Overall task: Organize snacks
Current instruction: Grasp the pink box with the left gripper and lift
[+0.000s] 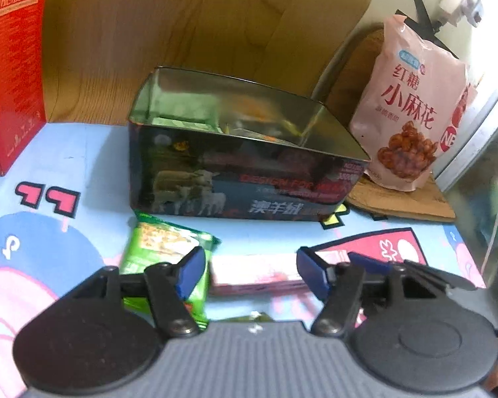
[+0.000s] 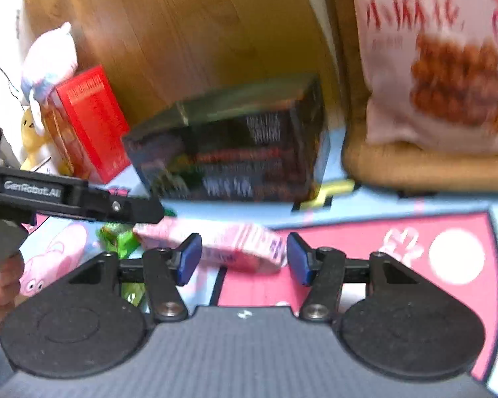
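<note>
Open tin [image 1: 249, 152] against the wood panel [image 1: 169, 26], bare mat [image 1: 83, 152] alongside.

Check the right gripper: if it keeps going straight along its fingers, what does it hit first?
Most likely the pink snack box lying on the mat: it sits right ahead of the right gripper, between the open jaws. The dark tin stands further behind. Blur makes depth uncertain.
</note>
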Available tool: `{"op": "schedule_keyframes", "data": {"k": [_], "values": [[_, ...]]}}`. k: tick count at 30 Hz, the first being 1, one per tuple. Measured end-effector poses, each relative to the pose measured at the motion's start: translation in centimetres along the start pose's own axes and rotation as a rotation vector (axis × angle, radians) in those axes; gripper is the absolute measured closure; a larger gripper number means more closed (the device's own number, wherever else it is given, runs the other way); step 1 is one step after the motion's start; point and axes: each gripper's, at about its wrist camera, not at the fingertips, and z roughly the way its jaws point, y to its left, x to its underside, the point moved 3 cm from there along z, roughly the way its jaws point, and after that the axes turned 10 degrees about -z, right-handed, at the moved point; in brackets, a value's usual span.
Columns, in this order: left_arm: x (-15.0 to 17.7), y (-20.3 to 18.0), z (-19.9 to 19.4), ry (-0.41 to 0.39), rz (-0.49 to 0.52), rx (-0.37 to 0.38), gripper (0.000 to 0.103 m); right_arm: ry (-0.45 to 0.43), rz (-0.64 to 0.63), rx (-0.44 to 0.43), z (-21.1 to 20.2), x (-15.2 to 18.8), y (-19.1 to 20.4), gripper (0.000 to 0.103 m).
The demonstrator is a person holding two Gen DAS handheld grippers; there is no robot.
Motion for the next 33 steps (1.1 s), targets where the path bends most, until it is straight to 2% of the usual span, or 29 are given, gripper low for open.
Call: {"op": "schedule_keyframes", "data": {"k": [2, 6, 11, 16, 20, 23, 28, 33], "values": [[0.4, -1.0, 0.3, 0.006, 0.003, -0.021, 0.042, 0.006, 0.017, -0.038, -0.4, 0.2, 0.1, 0.05], [2.0, -3.5, 0.5, 0.02, 0.061, -0.022, 0.042, -0.007, 0.021, -0.003, -1.9, 1.2, -0.1, 0.051], [5.4, -7.3, 0.5, 0.079, 0.124, 0.055, 0.042, -0.026, 0.047, 0.06, -6.2, 4.2, -1.5, 0.05], [10.5, -12.2, -0.1, 0.121, 0.261, 0.125, 0.034, -0.065, 0.092, 0.124, -12.1, 8.3, -2.6, 0.05], [14.3, -14.5, -1.2, 0.145, 0.349, 0.17, 0.033, -0.106, 0.088, 0.206, -16.2, 11.6, -2.0, 0.049], [17.0, -15.1, -2.6, 0.15, 0.392, 0.192, 0.033, -0.133, 0.102, 0.246, -18.5, 13.9, -1.4, 0.049], [19.8, -14.4, -4.6, 0.179, 0.384, 0.232, 0.033, -0.166, 0.115, 0.242, -20.6, 16.3, 0.1, 0.047], [21.9, -12.5, -6.4, 0.204, 0.383, 0.287, 0.03, -0.161, 0.066, 0.238, -21.1, 17.1, 2.1, 0.041]]}}
